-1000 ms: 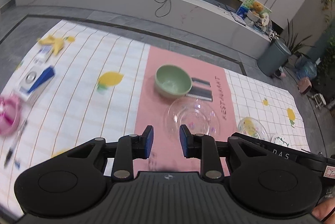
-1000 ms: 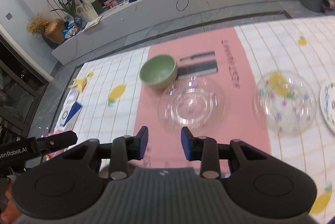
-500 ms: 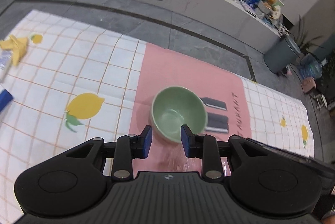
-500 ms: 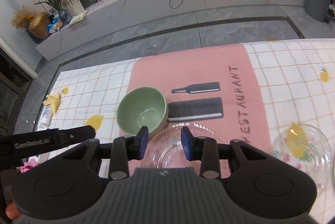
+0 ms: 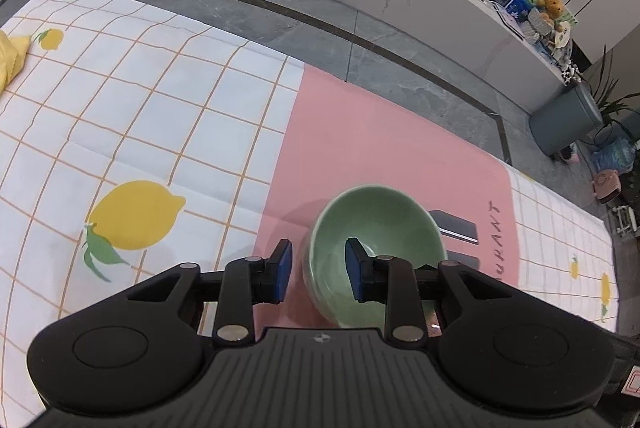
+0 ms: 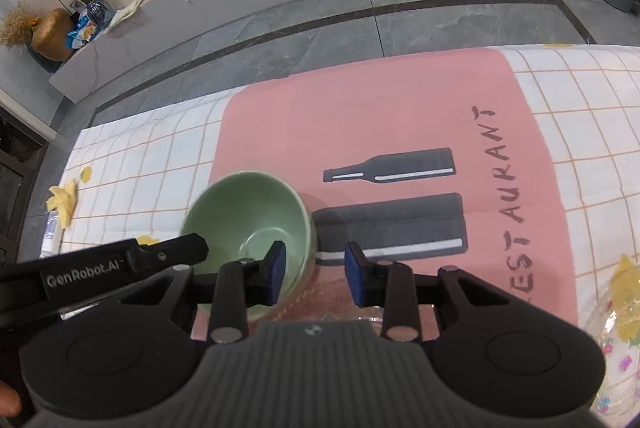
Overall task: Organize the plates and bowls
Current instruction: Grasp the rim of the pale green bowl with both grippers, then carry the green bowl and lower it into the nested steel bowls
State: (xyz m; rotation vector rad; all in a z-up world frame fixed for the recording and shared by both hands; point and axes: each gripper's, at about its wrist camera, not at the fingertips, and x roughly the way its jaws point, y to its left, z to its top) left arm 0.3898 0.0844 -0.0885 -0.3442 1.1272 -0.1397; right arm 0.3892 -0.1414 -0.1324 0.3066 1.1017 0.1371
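Observation:
A green bowl (image 5: pixel 384 228) stands upright on the pink mat (image 5: pixel 380 131). My left gripper (image 5: pixel 319 270) straddles the bowl's left wall, with one blue pad outside and the other inside. Its jaws are closing, and a gap still shows beside the wall. In the right wrist view, my right gripper (image 6: pixel 316 272) straddles the right wall of the same green bowl (image 6: pixel 244 211); its jaws are closing too, and its pads are not pressing. The left gripper's finger (image 6: pixel 168 254) reaches the bowl's left rim. A clear glass plate (image 6: pixel 332 294) lies just under the right gripper, mostly hidden.
A second clear glass dish (image 6: pixel 616 312) with coloured spots sits at the right on the lemon-print checked cloth (image 5: pixel 132 131). A yellow rag (image 6: pixel 62 201) lies at the left. The table's far edge drops to a grey tiled floor (image 5: pixel 304 27).
Both grippers have come forward and down from above the glass plate to the green bowl, which now fills the space at their fingertips. Each one now has a bowl wall between its fingers.

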